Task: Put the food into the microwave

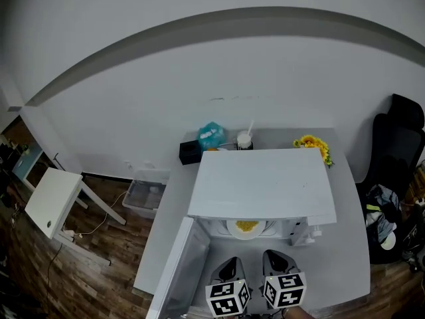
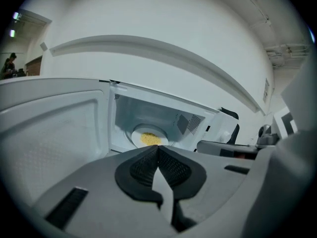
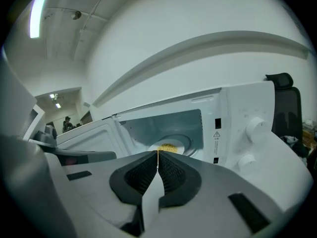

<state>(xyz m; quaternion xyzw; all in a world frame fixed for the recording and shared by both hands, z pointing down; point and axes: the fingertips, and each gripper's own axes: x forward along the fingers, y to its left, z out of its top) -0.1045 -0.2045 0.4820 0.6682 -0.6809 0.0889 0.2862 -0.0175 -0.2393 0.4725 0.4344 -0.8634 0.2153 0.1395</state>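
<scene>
A white microwave (image 1: 262, 181) stands on the grey table (image 1: 348, 244) with its door (image 1: 174, 264) swung open to the left. Inside it, a white plate of yellow food (image 1: 246, 227) rests on the turntable; the plate of food (image 2: 150, 138) also shows in the left gripper view and the plate of food (image 3: 168, 147) in the right gripper view. My left gripper (image 1: 229, 264) and right gripper (image 1: 276, 259) hover side by side just in front of the opening. The left gripper (image 2: 158, 148) is shut on nothing. So is the right gripper (image 3: 157, 152), below the control knobs (image 3: 255, 128).
Behind the microwave stand a black box (image 1: 190, 151), a teal bag (image 1: 212, 135), a cup with a straw (image 1: 244, 140) and yellow flowers (image 1: 313, 143). A black chair (image 1: 398, 138) is at the right. On the floor at the left are a clear bin (image 1: 146, 195) and a small white table (image 1: 56, 201).
</scene>
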